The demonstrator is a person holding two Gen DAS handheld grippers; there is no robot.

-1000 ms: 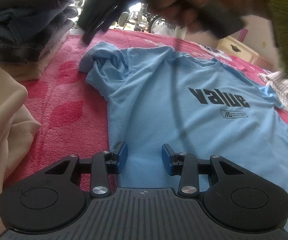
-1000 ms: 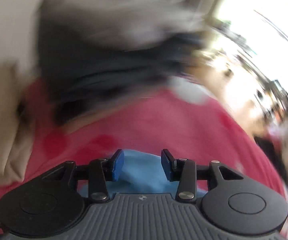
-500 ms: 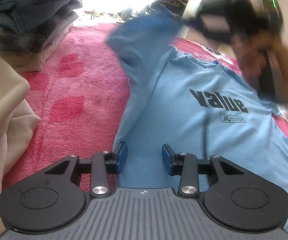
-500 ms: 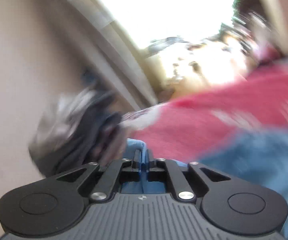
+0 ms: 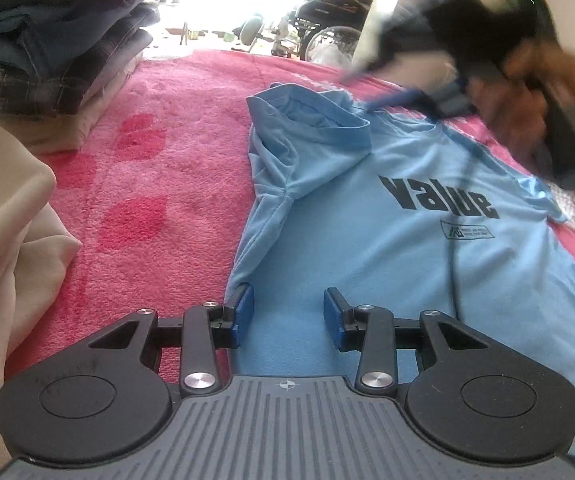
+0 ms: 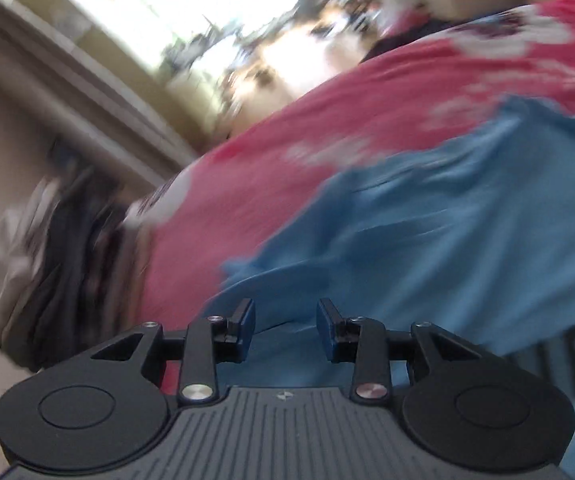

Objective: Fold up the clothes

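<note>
Now one blue T-shirt (image 5: 387, 240) lies on the pink blanket (image 5: 159, 160), sleeve folded inward; right gripper (image 6: 285, 326), clamped before, gapes empty over it, left gripper (image 5: 287, 314) likewise spread at its hem.

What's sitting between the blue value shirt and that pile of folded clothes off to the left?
Nothing but bare pink blanket, with darker red patches, separates the blue shirt from the stack of folded clothes. The left wrist view shows this.
</note>
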